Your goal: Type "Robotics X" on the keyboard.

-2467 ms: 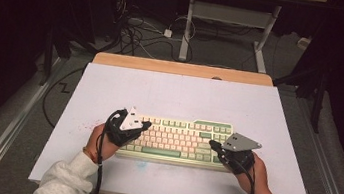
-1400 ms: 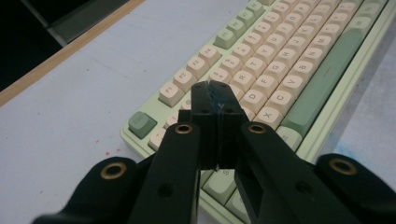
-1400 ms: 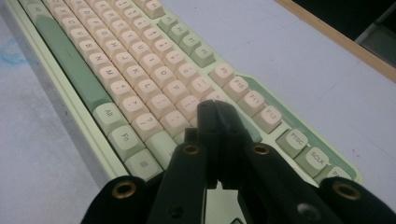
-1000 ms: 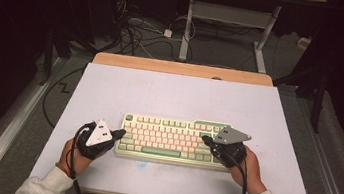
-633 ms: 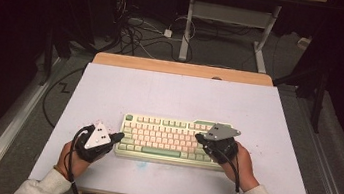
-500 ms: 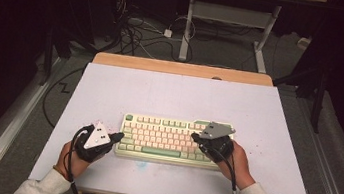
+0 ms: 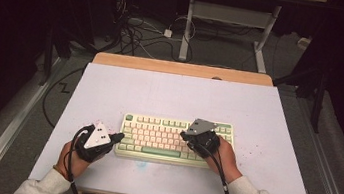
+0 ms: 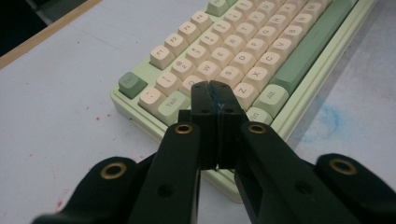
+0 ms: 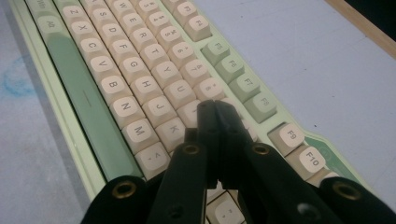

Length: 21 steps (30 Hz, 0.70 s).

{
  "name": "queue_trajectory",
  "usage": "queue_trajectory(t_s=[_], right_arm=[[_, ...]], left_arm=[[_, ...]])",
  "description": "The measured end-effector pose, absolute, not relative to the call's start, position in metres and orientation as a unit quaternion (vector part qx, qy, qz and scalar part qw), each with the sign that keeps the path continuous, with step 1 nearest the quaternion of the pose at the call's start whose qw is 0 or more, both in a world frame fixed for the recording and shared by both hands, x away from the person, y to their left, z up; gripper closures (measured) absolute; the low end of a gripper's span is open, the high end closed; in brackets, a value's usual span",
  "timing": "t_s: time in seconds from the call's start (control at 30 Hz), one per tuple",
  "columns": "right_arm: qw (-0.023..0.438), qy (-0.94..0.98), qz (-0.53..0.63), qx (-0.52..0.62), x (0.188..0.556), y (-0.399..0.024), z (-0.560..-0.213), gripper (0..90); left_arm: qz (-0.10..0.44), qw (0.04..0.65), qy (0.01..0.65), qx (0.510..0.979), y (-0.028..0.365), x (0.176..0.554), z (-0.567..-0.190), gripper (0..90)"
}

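A cream and pale green keyboard (image 7: 164, 139) lies across the middle of the white table top (image 7: 175, 97). My left gripper (image 7: 117, 136) is shut and empty just off the keyboard's left end; in the left gripper view its tips (image 8: 214, 88) hover over the left-hand keys of the keyboard (image 8: 261, 51). The right gripper (image 7: 184, 135) is shut and empty too, over the right part of the key field. In the right gripper view its tips (image 9: 212, 106) sit just above the keys near J and K on the keyboard (image 9: 121, 70); whether they touch I cannot tell.
Bare white surface surrounds the keyboard, with faint red specks (image 7: 254, 145) at its right and a blue smudge (image 7: 143, 163) in front. A wooden strip (image 7: 183, 69) edges the far side. Beyond it, cables (image 7: 138, 32) and a desk frame (image 7: 230, 19) stand on the floor.
The right gripper has slid left along the keyboard, from its right end to over the keys. The left gripper has stayed by the keyboard's left end.
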State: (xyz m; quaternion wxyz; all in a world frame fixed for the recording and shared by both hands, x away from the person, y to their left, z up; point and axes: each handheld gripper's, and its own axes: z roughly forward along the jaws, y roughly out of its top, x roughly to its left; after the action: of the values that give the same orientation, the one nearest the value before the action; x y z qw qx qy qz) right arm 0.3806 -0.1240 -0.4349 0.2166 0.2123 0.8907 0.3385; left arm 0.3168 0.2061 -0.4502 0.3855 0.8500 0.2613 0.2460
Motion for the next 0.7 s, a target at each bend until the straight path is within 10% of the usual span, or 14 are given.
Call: queue_trajectory(t_s=[0.7], right_arm=[[0.214, 0.898, 0.315, 0.221, 0.3913, -0.1152, -0.4449, 90.0]], left_arm=[[0.243, 0.38, 0.256, 0.855, 0.2043, 0.3174, -0.4512, 87.4]])
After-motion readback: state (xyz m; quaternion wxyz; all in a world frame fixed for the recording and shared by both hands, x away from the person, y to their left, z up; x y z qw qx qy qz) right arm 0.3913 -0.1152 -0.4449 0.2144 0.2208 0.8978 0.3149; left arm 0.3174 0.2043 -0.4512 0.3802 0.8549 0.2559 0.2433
